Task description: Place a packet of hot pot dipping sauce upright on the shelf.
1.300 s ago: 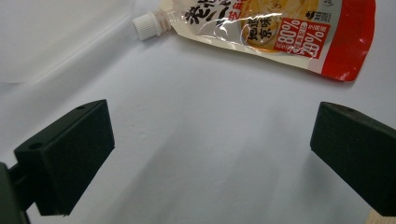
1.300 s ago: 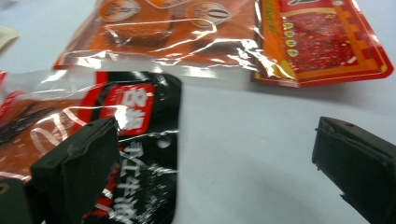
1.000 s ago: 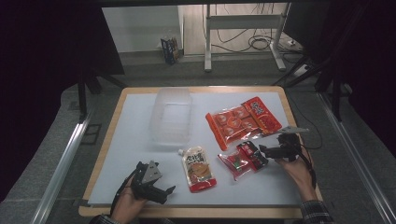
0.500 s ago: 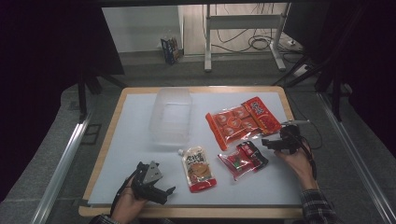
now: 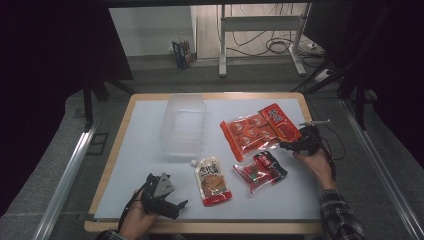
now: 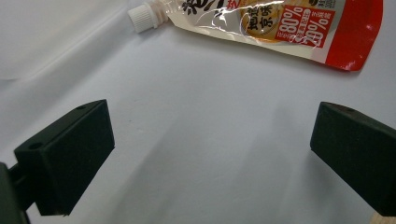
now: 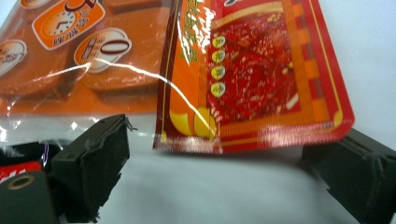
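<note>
Here, the red packet (image 7: 261, 79) at upper right could be missed by the right gripper (image 7: 215, 163), its open jaws having just been closing on nothing.

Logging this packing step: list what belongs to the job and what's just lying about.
In the job: right gripper, open, at the red pouch; orange snack pack.
Lying about: clear container, spouted pouch, small red packet, left gripper.
</note>
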